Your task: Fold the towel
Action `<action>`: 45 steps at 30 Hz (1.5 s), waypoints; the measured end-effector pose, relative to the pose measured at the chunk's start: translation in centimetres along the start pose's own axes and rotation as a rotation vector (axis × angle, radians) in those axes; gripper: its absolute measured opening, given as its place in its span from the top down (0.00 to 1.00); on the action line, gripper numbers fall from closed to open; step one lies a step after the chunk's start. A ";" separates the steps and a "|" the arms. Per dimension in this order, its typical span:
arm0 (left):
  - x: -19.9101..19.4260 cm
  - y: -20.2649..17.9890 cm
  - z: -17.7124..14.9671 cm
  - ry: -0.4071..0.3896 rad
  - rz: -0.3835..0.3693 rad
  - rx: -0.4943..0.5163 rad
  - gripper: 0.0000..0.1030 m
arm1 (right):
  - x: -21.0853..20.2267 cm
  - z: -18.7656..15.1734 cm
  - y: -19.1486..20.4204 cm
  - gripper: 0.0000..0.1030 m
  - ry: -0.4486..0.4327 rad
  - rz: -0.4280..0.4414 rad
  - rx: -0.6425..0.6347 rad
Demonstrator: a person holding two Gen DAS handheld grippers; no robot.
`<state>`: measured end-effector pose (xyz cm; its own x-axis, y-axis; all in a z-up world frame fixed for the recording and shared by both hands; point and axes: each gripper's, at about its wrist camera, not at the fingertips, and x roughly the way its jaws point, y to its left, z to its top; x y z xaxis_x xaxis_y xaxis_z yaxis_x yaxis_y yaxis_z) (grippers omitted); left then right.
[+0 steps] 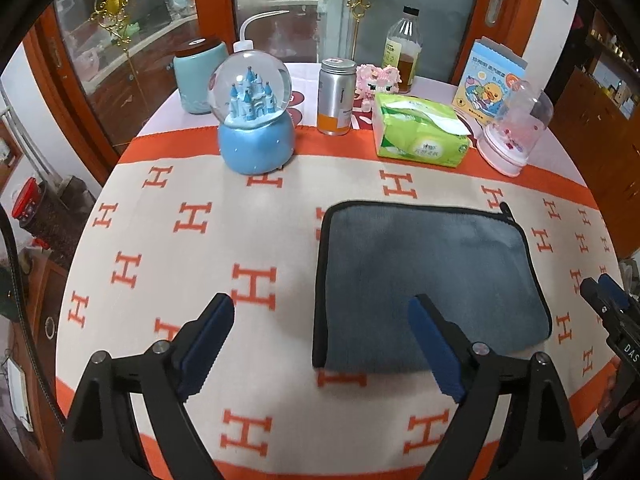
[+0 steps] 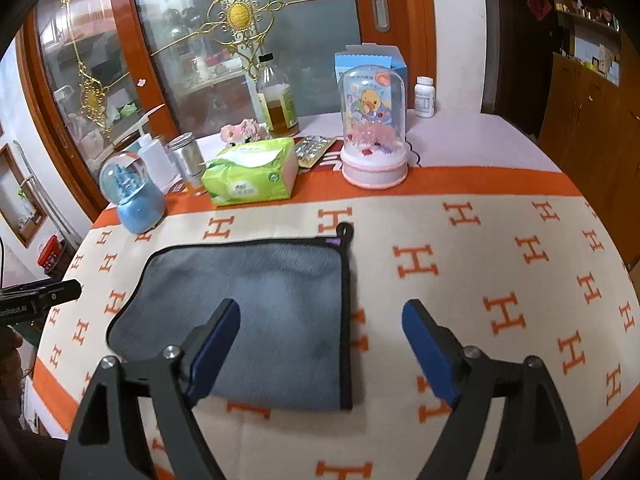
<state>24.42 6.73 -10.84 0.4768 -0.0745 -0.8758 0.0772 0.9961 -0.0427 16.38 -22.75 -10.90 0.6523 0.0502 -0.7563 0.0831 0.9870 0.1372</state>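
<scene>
A grey towel with black trim lies folded flat on the orange-and-cream H-patterned tablecloth; it also shows in the right wrist view, with a hanging loop at its far right corner. My left gripper is open and empty, above the towel's near left corner, with its right finger over the towel. My right gripper is open and empty, straddling the towel's near right edge. The right gripper's tip shows at the right edge of the left wrist view.
Along the table's far side stand a blue snow globe, a metal can, a green tissue pack, a pink dome ornament, a bottle and a duck box. Behind is a glass cabinet.
</scene>
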 end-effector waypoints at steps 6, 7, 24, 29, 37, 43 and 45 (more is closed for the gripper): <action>-2.2 -0.3 -3.0 0.012 -0.010 0.001 0.08 | -2.1 -2.2 0.5 0.10 0.033 0.016 0.001; -2.6 -0.4 -3.4 0.011 -0.007 0.001 0.08 | -2.5 -2.6 0.5 0.10 0.037 0.024 -0.001; -10.9 -1.9 -10.3 -0.049 -0.041 -0.009 0.07 | -10.4 -8.9 1.4 0.06 0.107 0.015 -0.068; -13.5 -2.9 -11.8 -0.073 -0.058 0.004 0.07 | -13.4 -9.4 1.4 0.06 0.112 0.016 -0.053; -16.9 -4.9 -13.4 -0.096 -0.090 0.029 0.07 | -17.3 -9.4 2.2 0.06 0.116 0.007 -0.037; -18.6 -6.3 -13.9 -0.109 -0.059 0.036 0.07 | -19.9 -9.1 3.4 0.06 0.088 0.021 -0.055; -19.1 -6.8 -14.1 -0.119 -0.043 0.040 0.07 | -20.7 -9.0 3.9 0.06 0.075 0.023 -0.064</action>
<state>2.43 2.05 -0.60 0.5727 -0.1244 -0.8103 0.1339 0.9893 -0.0573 -3.61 -18.60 -0.50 0.5954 0.0819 -0.7993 0.0186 0.9931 0.1157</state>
